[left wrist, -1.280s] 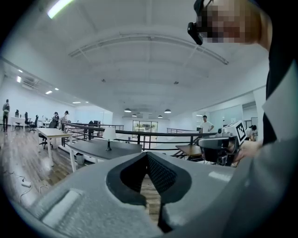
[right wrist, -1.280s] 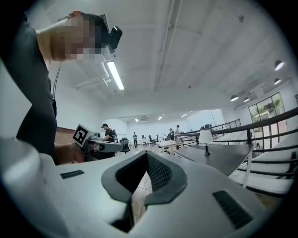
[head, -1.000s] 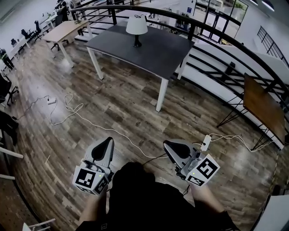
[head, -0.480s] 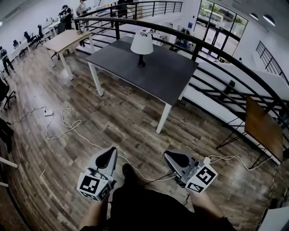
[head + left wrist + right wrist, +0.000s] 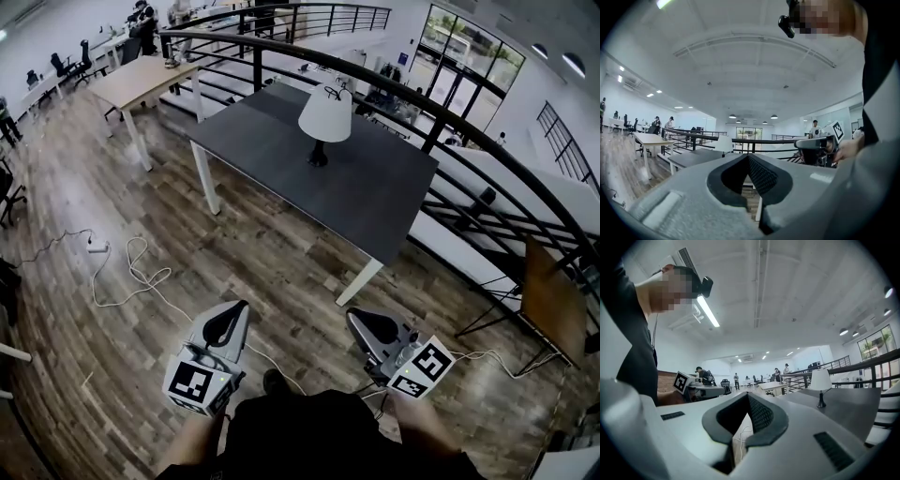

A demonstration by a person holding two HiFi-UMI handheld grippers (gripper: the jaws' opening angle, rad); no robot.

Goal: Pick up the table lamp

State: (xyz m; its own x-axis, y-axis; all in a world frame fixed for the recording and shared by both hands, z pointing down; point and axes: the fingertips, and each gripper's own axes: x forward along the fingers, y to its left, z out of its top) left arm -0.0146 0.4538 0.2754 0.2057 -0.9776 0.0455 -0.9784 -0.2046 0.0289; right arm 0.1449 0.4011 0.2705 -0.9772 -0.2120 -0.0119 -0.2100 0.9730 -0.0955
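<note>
The table lamp (image 5: 325,120), with a white shade on a thin black stem and foot, stands upright on the dark grey table (image 5: 375,202) with white legs. My left gripper (image 5: 225,323) and right gripper (image 5: 367,325) are held low over the wood floor, well short of the table, both shut with nothing between their jaws. In the left gripper view the gripper (image 5: 749,157) points level and the lamp (image 5: 724,143) shows small, just left of the jaw tips. In the right gripper view the gripper (image 5: 748,395) is off to the left of the lamp (image 5: 820,380).
A black railing (image 5: 422,103) curves behind and right of the table. A light wooden table (image 5: 141,80) stands far left. White cables (image 5: 131,277) trail across the floor. A brown board on a black stand (image 5: 553,300) is at the right. People sit at distant desks.
Both grippers have been carried forward towards the dark table, still shut. The table and lamp now sit nearer and lower in the head view.
</note>
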